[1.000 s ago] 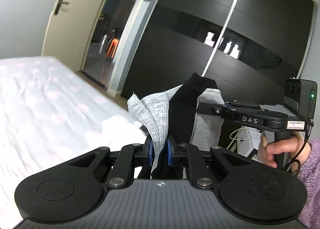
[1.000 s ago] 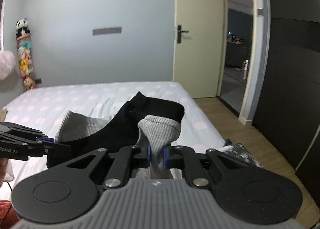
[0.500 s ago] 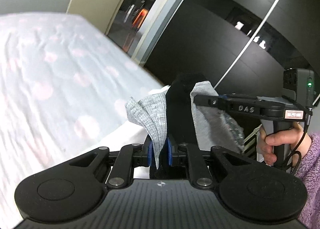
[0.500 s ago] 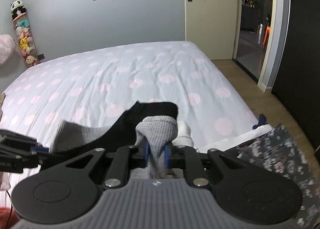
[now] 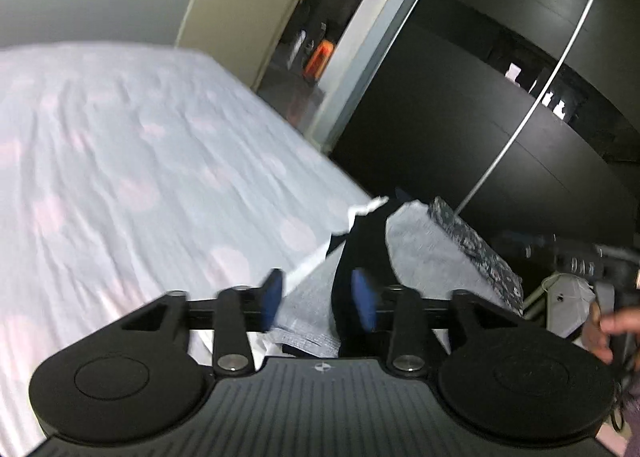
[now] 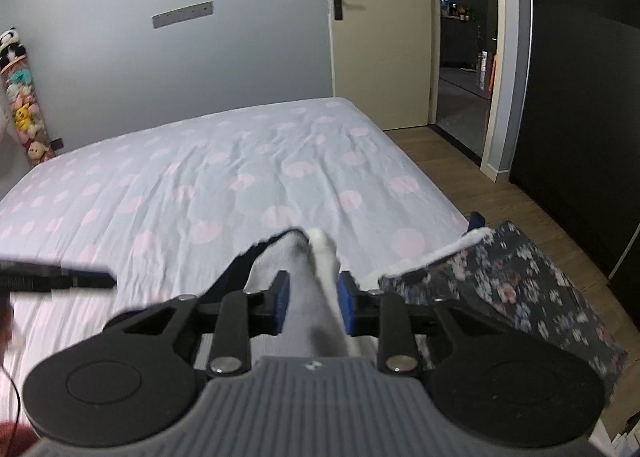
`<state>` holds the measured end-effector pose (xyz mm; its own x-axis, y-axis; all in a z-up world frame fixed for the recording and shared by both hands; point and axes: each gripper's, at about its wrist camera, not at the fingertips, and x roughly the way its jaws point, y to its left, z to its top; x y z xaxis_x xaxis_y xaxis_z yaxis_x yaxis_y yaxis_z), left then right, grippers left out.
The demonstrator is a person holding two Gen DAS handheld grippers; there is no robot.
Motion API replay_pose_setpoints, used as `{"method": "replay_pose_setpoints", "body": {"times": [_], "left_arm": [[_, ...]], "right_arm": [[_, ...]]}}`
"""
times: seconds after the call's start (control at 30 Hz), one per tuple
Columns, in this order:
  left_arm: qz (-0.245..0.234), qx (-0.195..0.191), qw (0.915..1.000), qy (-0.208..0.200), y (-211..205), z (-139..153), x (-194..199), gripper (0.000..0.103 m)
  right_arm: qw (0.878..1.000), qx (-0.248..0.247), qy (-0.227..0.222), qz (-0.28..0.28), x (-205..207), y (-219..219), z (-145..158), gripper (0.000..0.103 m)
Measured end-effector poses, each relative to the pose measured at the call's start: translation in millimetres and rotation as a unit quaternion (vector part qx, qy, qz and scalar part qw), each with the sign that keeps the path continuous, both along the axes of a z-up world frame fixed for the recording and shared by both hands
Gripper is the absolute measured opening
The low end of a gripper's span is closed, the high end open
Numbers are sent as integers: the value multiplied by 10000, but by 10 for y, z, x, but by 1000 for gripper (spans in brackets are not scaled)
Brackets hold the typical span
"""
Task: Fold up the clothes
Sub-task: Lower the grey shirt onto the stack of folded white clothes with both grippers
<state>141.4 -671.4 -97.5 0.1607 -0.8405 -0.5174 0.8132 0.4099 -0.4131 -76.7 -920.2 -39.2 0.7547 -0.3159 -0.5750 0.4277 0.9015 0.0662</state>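
A grey and black knit garment (image 5: 420,253) lies at the near right corner of the bed, on top of other clothes. My left gripper (image 5: 318,293) straddles one end of it; its jaws are opening, and the blue pads stand clear of the cloth between them. In the right wrist view my right gripper (image 6: 313,297) has the other, pale grey end (image 6: 312,273) between its pads. The cloth fills that gap and touches both pads. One blurred left finger (image 6: 80,280) reaches in from the left edge. The right gripper's finger (image 5: 580,263) shows blurred at the right.
The bed (image 6: 200,177) with its pink-dotted sheet spreads ahead and to the left. A dark floral cloth (image 6: 500,289) and a white piece (image 5: 364,209) lie at its right corner. A black wardrobe (image 6: 580,97) lines the right wall beyond the wooden floor. A hand (image 5: 604,333) grips the right handle.
Both grippers have come down with the garment from mid-air to the bed corner. The left jaws have spread wide off the cloth. The right jaws have widened a little.
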Motion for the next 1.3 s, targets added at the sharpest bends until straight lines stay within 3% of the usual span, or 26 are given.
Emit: {"method": "replay_pose_setpoints", "body": {"times": [0.1,0.2,0.3,0.37,0.5,0.63,0.87,0.93,1.17,1.2,1.3], "left_arm": [[-388,-39,9992,-105,-147,156,-221,42],[-894,-15,9959,-164,-238,136,-502,37],[-1160,331,9922,-310,-361,6,-701,26],[-1168,598,9908,-321,-430,-99,-743,20],[-1189,818,9882,-518,-494,-206,-777,20],[-1097,851,9896,-383,-478,-243,-778,20],[-1134,843,9880,-626,-394,-110,-848,20],[-1055,831,9892,-592,-342,-40,-858,20],[-949,641,9889,-943,-122,265,-1054,25],[-963,618,9885,-986,-85,308,-1091,28],[-969,547,9879,-1082,51,431,-1186,39]], "right_arm": [[9999,-11,79,110,-104,114,-74,21],[9996,17,236,149,-145,194,-197,18],[9992,77,384,67,-167,208,-363,15],[9991,187,383,-13,-192,155,-468,12],[9986,395,347,-100,-205,20,-615,6],[9972,657,272,-228,-181,-102,-724,5],[9973,532,335,-372,-201,58,-591,6],[9970,562,236,-486,-259,137,-500,9],[9949,492,-207,-854,-638,585,-70,52],[9944,501,-277,-884,-702,660,-21,59],[9928,559,-489,-941,-895,869,101,65]]}}
